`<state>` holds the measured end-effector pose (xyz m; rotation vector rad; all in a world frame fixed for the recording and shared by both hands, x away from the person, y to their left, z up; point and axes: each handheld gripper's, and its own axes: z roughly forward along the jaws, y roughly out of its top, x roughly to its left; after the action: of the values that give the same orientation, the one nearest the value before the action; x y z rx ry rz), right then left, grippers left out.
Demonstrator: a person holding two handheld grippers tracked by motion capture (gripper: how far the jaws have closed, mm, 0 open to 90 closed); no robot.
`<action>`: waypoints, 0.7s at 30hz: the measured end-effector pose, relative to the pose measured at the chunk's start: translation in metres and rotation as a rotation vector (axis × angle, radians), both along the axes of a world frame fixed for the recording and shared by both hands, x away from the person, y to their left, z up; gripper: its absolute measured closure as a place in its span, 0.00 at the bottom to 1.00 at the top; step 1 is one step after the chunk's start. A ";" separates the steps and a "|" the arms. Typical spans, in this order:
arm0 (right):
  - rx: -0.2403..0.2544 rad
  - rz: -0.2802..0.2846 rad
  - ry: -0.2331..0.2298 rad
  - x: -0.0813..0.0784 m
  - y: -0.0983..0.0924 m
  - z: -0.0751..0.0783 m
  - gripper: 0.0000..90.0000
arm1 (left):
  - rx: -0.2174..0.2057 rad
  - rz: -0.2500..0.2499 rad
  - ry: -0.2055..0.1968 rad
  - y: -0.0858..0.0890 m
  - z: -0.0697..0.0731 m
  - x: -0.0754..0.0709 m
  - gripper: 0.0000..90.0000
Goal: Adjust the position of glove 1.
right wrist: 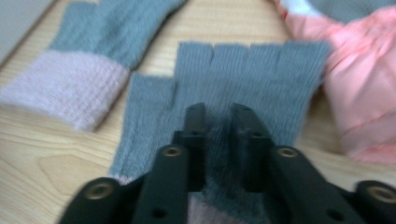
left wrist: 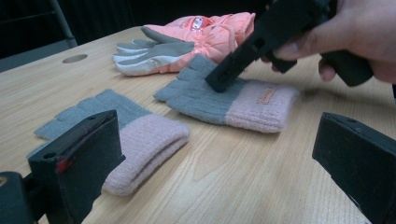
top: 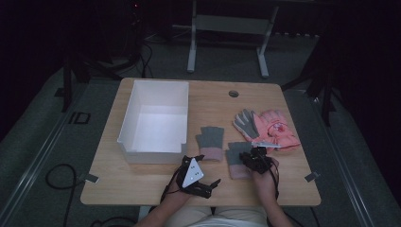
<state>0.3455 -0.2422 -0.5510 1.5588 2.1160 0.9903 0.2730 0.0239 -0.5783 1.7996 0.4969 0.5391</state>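
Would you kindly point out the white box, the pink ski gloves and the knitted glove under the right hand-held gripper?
white box (top: 126,124): high view, left wall.
pink ski gloves (top: 276,126): high view, pink back.
knitted glove (right wrist: 261,74): right gripper view, grey fingers.

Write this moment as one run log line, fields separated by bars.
right gripper: jaws slightly apart, tips on grey-pink knit glove | left gripper: open, holds nothing | white box: holds nothing

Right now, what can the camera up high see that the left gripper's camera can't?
The high view alone takes in the white box and the left gripper from above, with its grey plate. The left gripper view alone catches the small tag on the knit glove's pink cuff. Both share the right gripper pressed down on that glove, the second knit glove, and the pink ski gloves.
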 end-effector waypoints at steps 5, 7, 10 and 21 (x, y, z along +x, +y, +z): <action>-0.038 0.184 -0.045 0.009 -0.009 0.021 0.71 | 0.002 0.000 0.002 -0.001 0.000 0.000 0.01; -0.088 0.245 -0.042 0.012 -0.010 0.026 0.70 | 0.004 0.000 0.000 0.000 0.000 0.000 0.01; -0.154 0.321 -0.031 0.013 -0.009 0.028 0.68 | 0.003 0.000 0.003 0.000 0.000 0.000 0.01; -0.222 0.363 0.023 0.012 -0.014 0.006 0.66 | 0.004 0.001 0.002 -0.001 0.000 0.000 0.01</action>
<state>0.3578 -0.2562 -0.5454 1.1103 2.4838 0.8084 0.2731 0.0234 -0.5783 1.8039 0.4979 0.5396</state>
